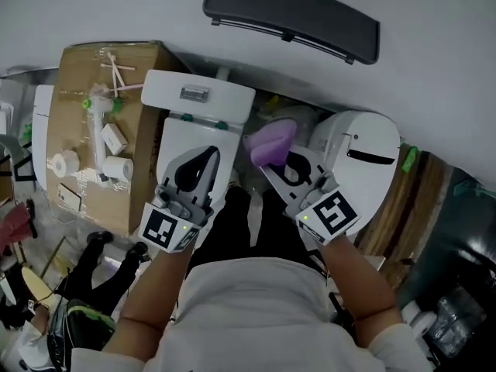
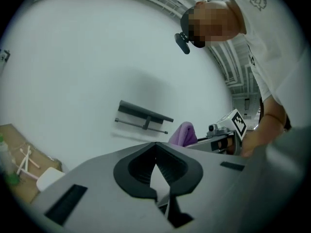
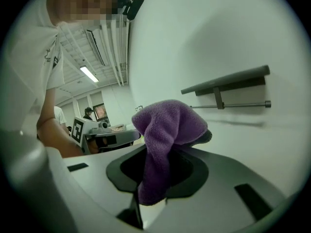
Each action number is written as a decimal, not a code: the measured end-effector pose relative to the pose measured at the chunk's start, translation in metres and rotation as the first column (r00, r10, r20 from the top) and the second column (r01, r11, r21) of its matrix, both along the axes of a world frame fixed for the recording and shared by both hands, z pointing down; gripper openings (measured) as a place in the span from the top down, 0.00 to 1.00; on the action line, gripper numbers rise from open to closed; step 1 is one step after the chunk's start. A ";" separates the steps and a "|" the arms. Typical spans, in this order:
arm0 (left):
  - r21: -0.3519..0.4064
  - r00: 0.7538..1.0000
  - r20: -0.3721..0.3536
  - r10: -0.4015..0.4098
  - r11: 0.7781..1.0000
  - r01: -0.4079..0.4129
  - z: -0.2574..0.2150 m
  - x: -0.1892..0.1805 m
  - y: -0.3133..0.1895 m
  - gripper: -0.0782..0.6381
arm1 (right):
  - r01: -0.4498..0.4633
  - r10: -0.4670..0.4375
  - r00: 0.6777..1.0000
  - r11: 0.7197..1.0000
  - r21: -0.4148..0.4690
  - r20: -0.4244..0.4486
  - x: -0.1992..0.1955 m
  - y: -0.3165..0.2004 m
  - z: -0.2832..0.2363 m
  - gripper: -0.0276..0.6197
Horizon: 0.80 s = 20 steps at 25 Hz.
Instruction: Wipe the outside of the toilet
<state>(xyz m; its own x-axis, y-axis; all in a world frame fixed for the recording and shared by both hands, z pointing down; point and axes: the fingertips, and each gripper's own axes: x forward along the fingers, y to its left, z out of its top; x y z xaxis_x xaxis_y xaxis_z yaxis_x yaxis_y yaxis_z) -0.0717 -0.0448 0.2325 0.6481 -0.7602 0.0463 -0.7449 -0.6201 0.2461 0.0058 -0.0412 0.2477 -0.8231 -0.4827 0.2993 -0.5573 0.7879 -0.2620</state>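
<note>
A white toilet (image 1: pixel 180 134) with its tank (image 1: pixel 198 95) stands below me against the pale wall. My left gripper (image 1: pixel 203 160) hovers over the closed lid, its dark jaws pressed together with nothing between them; in the left gripper view its jaws (image 2: pixel 155 149) point up at the wall. My right gripper (image 1: pixel 288 165) is held to the right of the toilet, shut on a purple cloth (image 1: pixel 273 142). The purple cloth (image 3: pixel 165 125) bunches over the jaw tips in the right gripper view. From the left gripper view the cloth (image 2: pixel 183 134) shows beside the right gripper (image 2: pixel 221 137).
A cardboard box (image 1: pixel 77 142) with paper rolls (image 1: pixel 118 167) and small parts stands left of the toilet. A second white rounded fixture (image 1: pixel 360 161) sits at the right. A dark shelf with a rail (image 1: pixel 294 18) hangs on the wall above. My legs are close in front of the toilet.
</note>
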 end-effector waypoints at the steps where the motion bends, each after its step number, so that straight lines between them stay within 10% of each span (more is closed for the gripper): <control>1: -0.014 1.000 0.008 -0.013 1.000 0.013 0.012 0.000 -0.001 0.88 | 0.005 -0.005 1.000 1.000 -0.013 0.007 0.000 -0.005 0.011 0.82; 20: -0.051 0.987 0.050 -0.152 0.987 0.155 0.194 0.027 -0.020 0.88 | 0.216 -0.232 0.966 0.967 -0.136 -0.116 0.023 -0.018 0.245 0.82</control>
